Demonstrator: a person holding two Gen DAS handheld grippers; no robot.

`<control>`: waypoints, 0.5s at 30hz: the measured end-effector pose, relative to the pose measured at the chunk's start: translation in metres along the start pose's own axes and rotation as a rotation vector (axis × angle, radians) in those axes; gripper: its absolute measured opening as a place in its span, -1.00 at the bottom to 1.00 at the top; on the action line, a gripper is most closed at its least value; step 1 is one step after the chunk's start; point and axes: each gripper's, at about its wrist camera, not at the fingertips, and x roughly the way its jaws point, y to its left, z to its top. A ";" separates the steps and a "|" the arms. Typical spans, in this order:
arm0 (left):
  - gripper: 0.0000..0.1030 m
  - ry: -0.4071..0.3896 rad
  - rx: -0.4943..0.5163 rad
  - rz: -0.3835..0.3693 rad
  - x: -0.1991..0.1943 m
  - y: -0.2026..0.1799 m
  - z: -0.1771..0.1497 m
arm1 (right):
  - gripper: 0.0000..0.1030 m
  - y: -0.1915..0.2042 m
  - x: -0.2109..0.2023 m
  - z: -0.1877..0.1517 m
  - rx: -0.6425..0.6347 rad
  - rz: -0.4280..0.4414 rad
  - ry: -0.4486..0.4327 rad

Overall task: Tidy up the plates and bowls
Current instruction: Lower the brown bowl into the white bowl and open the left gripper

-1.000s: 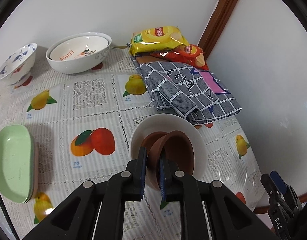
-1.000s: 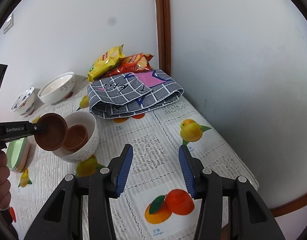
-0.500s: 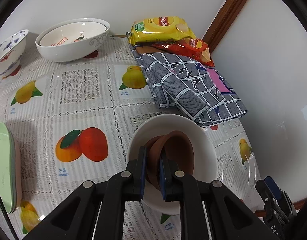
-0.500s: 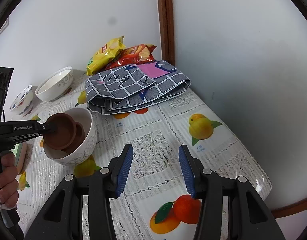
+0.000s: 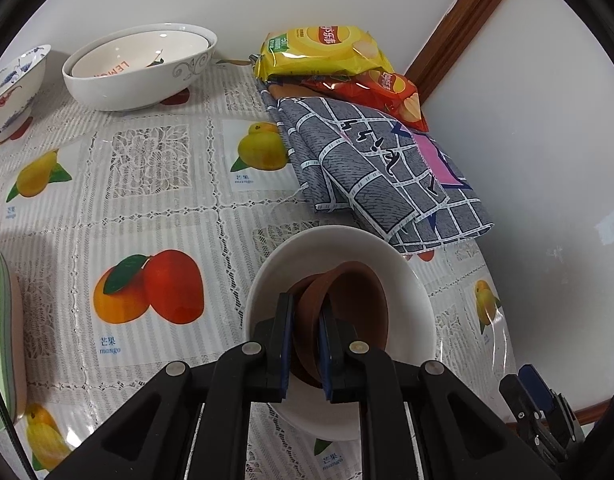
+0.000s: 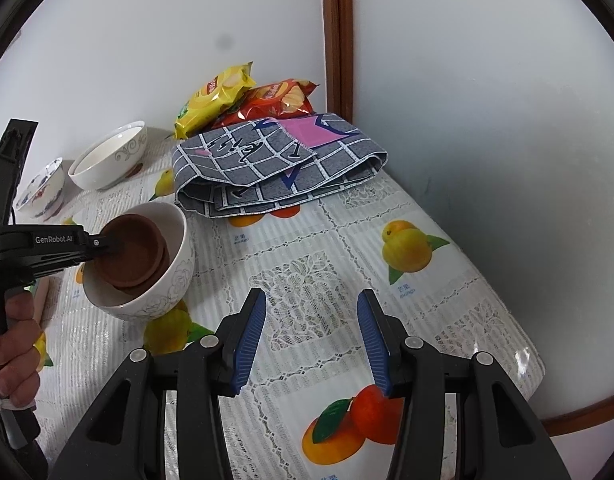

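Note:
My left gripper (image 5: 305, 322) is shut on the rim of a small brown bowl (image 5: 355, 300). It holds that bowl inside a white bowl (image 5: 411, 280), on top of a second brown bowl (image 5: 301, 288). The right wrist view shows the same: the left gripper (image 6: 101, 245) pinches the brown bowl (image 6: 127, 252) within the white bowl (image 6: 175, 276). My right gripper (image 6: 311, 336) is open and empty above the tablecloth, to the right of the white bowl.
A large white bowl (image 5: 139, 68) and a blue-patterned bowl (image 5: 11, 88) stand at the back left. A green plate stack (image 5: 1, 332) lies at the left edge. A folded grey cloth (image 5: 379, 172) and chip bags (image 5: 323, 56) fill the back corner by the wall.
My left gripper has lowered the brown bowl down into the white bowl, onto the other brown bowl. The right gripper has stayed open and drifted slightly.

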 end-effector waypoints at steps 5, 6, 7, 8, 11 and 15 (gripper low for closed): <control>-0.78 0.013 -0.009 -0.020 0.003 0.002 0.000 | -0.08 0.000 0.000 -0.001 0.006 0.000 0.004; -0.77 0.016 -0.009 -0.025 0.003 0.002 0.000 | -0.08 0.000 0.000 0.000 0.007 0.003 0.005; -0.77 0.021 -0.008 -0.025 0.003 0.001 0.000 | -0.08 0.000 0.000 0.000 0.007 0.005 0.008; -0.72 0.023 -0.004 -0.022 0.003 0.000 0.000 | -0.08 0.001 0.000 0.000 0.006 0.005 0.009; -0.70 0.035 0.009 -0.020 0.002 -0.002 -0.001 | -0.08 0.002 -0.001 0.000 0.004 0.007 0.007; -0.60 0.031 0.027 -0.004 -0.008 -0.007 -0.005 | -0.08 0.007 -0.003 0.002 -0.008 0.021 0.003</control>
